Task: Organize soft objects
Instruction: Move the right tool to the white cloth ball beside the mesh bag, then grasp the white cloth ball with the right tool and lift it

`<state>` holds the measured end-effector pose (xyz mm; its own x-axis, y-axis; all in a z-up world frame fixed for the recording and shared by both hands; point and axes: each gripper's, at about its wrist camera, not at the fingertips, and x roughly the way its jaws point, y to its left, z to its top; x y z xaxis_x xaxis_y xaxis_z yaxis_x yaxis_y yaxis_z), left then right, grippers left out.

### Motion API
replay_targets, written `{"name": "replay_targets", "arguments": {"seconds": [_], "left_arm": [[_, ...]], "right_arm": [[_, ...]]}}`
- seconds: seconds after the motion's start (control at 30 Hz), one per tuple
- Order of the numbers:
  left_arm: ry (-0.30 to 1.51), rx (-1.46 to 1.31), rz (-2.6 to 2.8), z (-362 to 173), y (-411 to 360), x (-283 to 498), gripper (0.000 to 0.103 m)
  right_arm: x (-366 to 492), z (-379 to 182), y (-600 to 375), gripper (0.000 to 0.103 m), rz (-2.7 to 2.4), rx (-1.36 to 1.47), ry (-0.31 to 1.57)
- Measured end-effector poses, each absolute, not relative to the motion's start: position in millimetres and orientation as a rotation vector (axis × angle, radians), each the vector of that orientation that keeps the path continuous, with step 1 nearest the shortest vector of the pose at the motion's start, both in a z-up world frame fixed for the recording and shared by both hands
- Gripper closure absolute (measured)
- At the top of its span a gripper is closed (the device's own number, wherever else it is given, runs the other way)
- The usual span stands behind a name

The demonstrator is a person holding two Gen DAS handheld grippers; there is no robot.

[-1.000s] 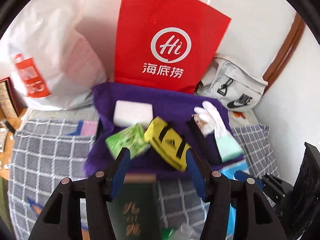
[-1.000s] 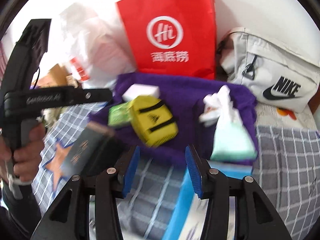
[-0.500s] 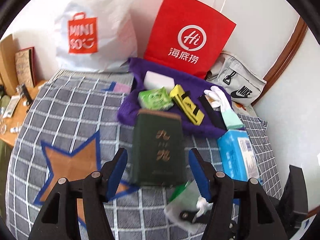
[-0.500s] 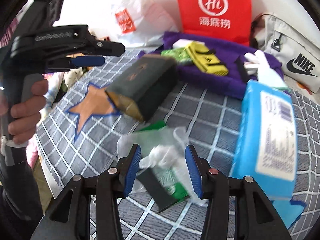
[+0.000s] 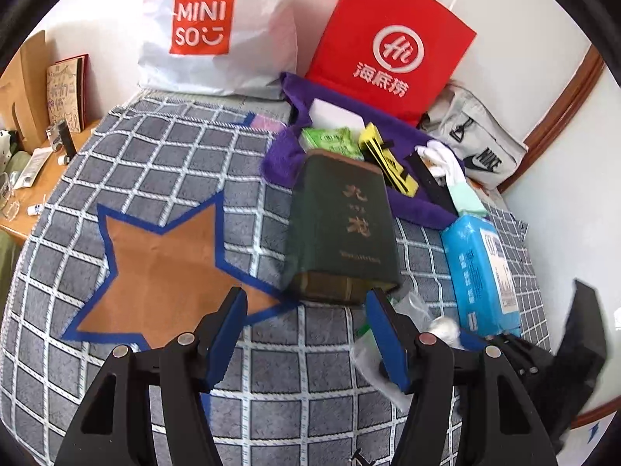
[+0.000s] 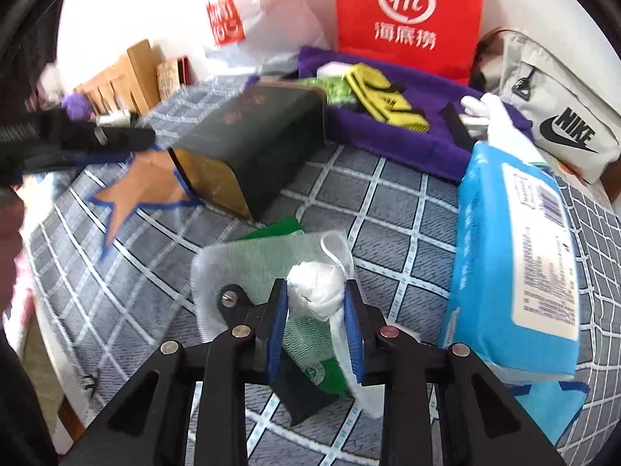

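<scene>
Left wrist view: wooden side table (image 5: 23,209) with small clutter at far left, then checked grey blanket (image 5: 163,163) with an orange star patch (image 5: 163,268). White Miniso bag (image 5: 217,27) stands at the back, red paper bag (image 5: 392,42) just right of it. Left gripper (image 5: 306,334) jaws apart, nothing between the pads, hanging over the blanket just short of the dark green box (image 5: 341,229). Box lies flat, its far end overlapping the purple towel (image 5: 279,159). On the towel: white block (image 5: 333,116), green packet (image 5: 330,139), yellow pouch (image 5: 388,163), white glove (image 5: 442,159). Blue wipes pack (image 5: 481,268) lies right of the box; grey Nike bag (image 5: 481,147) against the wall behind it.

Right wrist view: left gripper blurred at left edge, a hand partly visible below it. Dark green box, then the purple towel behind. Right gripper (image 6: 316,303) jaws have just been closing; blue pads now press both sides of a white soft wad (image 6: 316,291) inside a clear mesh bag (image 6: 248,268), which lies on the blanket over a green card. Bag sits front centre, between box and blue wipes pack. Nike bag far right.
</scene>
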<state>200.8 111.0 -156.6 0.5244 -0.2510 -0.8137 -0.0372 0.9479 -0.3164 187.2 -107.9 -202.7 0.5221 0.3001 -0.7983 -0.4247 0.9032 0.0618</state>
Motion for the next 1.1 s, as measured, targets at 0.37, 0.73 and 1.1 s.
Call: {"name": "replay_targets", "arguments": {"seconds": [0.37,0.73,1.1], "left_arm": [[1.093,-0.268,-0.219,-175.4,54.8,178.1,0.041],[1.100,-0.245,-0.278,-186.8,-5.1,161.9,0.048],[1.140,-0.248,-0.160,-202.4,-16.1,164.3,0.046]], "right_arm": [[146.6,-170.3,-159.8,0.075,0.385,-0.044,0.841],[122.8,-192.7,-211.3,0.075,0.344,0.050,0.862],[112.0,-197.4,-241.5,0.075,0.347,0.110,0.835]]}}
